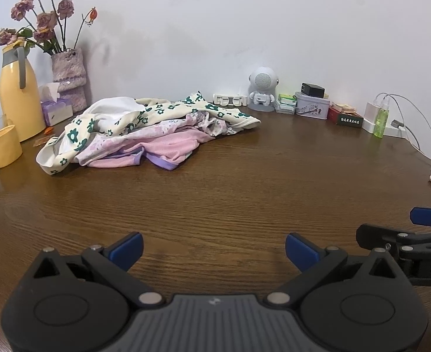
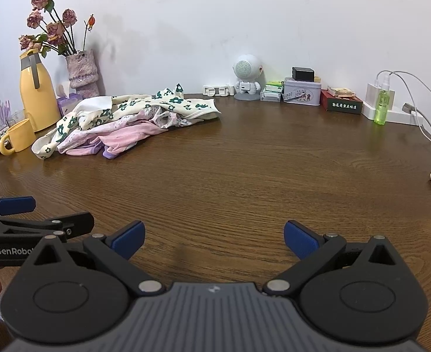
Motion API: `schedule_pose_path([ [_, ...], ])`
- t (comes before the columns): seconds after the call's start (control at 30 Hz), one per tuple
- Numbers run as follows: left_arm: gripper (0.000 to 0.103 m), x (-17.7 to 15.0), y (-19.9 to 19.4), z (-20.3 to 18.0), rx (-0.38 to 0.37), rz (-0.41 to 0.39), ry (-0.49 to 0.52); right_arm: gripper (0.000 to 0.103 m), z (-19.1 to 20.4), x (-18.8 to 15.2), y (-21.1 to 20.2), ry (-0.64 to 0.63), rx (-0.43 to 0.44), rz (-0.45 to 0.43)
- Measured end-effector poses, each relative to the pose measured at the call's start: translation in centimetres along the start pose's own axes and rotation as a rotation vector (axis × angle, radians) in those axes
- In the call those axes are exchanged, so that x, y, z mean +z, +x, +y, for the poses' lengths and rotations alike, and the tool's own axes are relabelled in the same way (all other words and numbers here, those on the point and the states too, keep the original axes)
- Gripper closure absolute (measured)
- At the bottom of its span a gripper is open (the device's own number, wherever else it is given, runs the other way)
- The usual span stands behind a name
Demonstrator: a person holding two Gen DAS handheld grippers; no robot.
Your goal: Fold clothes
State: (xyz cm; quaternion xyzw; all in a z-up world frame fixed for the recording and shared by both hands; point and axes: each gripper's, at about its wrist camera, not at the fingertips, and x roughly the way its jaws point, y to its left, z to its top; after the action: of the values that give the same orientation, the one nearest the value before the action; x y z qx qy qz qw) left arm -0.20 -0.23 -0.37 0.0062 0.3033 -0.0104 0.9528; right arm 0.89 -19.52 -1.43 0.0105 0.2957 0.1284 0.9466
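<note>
A heap of clothes [image 1: 145,132] lies at the far left of the brown wooden table [image 1: 230,193]: a cream garment with green flowers on top, pink and lilac pieces under it. The right wrist view shows the same heap of clothes [image 2: 127,120]. My left gripper [image 1: 214,249] hovers over the near table, open, nothing between its blue pads. My right gripper [image 2: 214,239] is beside it, open and empty as well. Each gripper shows at the edge of the other's view: the right one [image 1: 415,228], the left one [image 2: 39,217].
A yellow jug [image 1: 17,94], yellow mug [image 1: 2,151], vase of dried roses [image 1: 68,79] and tissue box [image 1: 55,111] stand at the back left. Along the wall: a small robot speaker [image 1: 262,91], tins and boxes [image 1: 312,107], a green spray bottle [image 1: 381,118], charger cables [image 1: 415,123].
</note>
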Motion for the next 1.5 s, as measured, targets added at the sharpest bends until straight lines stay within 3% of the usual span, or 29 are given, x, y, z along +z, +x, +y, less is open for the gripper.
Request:
schedule_pose_path([
  [1.5,0.0,0.06,0.04,0.2,0.003,0.001,-0.008,0.0,0.08,-0.17,0.17,-0.011,0.006,0.007],
])
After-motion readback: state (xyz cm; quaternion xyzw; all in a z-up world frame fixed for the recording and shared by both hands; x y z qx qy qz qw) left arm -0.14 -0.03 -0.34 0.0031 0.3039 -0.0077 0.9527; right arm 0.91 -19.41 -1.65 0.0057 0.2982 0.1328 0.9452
